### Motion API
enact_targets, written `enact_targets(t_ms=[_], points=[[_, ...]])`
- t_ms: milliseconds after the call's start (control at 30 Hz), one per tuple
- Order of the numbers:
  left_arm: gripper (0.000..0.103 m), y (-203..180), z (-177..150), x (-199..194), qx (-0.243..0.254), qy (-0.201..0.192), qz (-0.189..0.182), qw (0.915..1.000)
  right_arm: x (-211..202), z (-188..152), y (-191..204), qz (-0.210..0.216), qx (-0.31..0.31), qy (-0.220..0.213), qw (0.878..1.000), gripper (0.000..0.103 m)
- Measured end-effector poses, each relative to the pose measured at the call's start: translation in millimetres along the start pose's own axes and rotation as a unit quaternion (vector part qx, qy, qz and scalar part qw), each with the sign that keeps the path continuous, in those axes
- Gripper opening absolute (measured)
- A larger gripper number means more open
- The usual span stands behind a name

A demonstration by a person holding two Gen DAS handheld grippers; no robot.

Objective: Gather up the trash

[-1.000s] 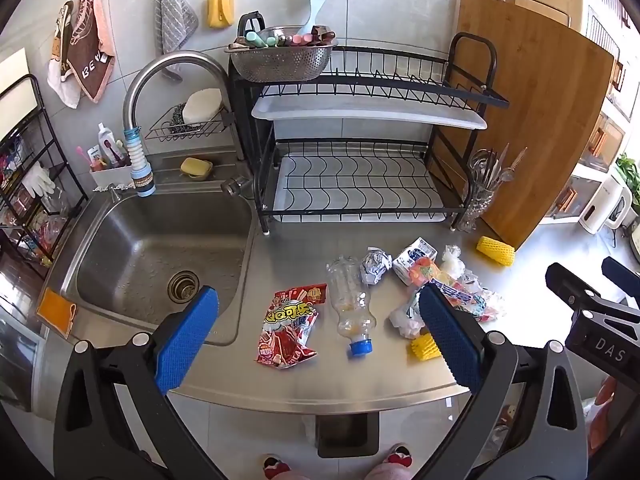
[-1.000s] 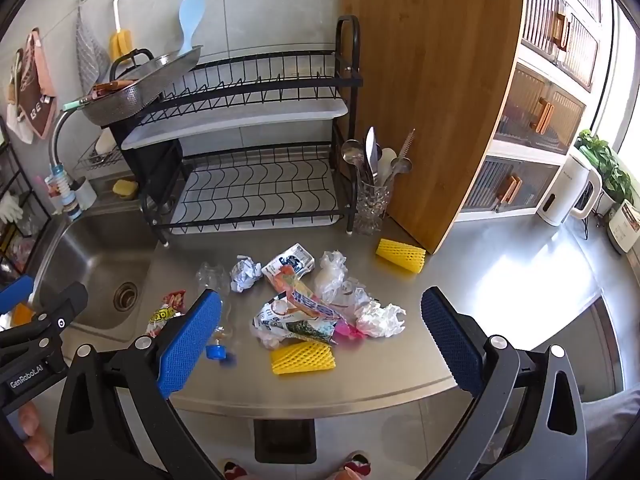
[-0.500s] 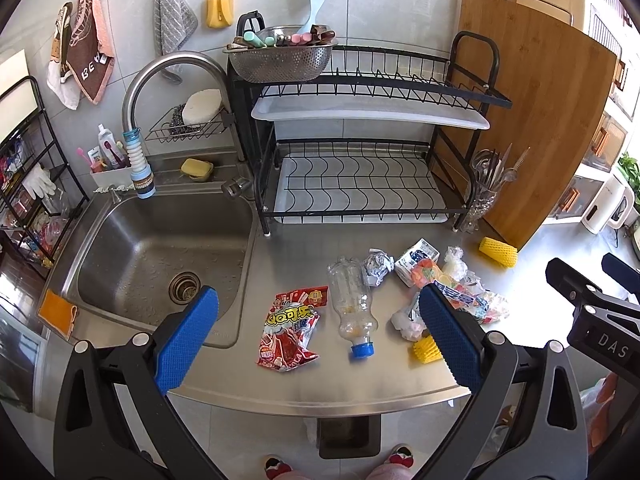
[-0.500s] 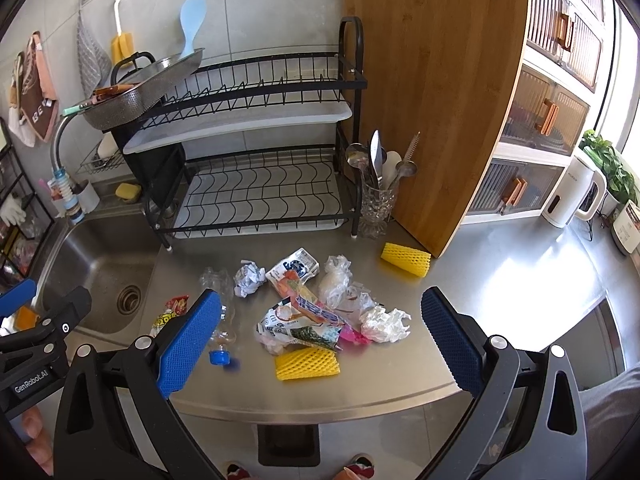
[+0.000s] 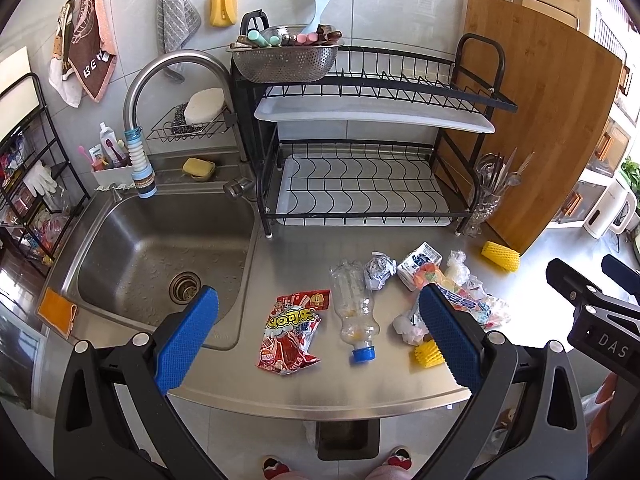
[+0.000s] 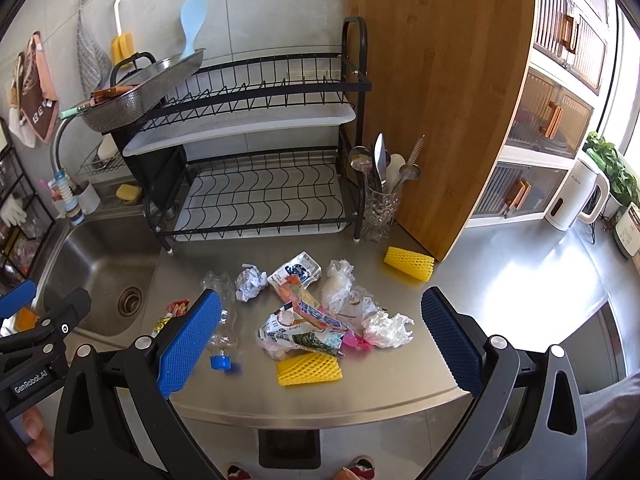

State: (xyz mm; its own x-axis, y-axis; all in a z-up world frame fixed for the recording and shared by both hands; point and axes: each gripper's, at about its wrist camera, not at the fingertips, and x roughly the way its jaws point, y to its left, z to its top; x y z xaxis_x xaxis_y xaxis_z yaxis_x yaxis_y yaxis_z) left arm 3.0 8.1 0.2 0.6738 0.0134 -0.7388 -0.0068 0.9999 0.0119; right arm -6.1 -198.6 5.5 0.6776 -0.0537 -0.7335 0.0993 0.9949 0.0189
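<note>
Both tools hang wide and empty above the worktop (image 5: 304, 392) edge, the left tool (image 5: 318, 340) nearest the red snack wrapper (image 5: 292, 332) and the bottle (image 5: 354, 312), which lies lengthwise, cap towards the person, the right tool (image 6: 320, 340) over the wrapper heap (image 6: 316, 320); the sink (image 5: 120, 248) holds no trash.

Grey tiled wall (image 5: 400, 12) behind a steel counter (image 6: 520, 280), sink (image 5: 160, 248) left, bright window light right.
</note>
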Motion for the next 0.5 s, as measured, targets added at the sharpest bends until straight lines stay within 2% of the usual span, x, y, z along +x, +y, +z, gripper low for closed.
enact_targets(t_ms=[500], points=[[0.095,0.3,-1.9,-2.4,0.000,-0.001,0.001,1.0000,0.2,-0.5,-1.9,-0.001,0.003,-0.001,1.000,0.100]])
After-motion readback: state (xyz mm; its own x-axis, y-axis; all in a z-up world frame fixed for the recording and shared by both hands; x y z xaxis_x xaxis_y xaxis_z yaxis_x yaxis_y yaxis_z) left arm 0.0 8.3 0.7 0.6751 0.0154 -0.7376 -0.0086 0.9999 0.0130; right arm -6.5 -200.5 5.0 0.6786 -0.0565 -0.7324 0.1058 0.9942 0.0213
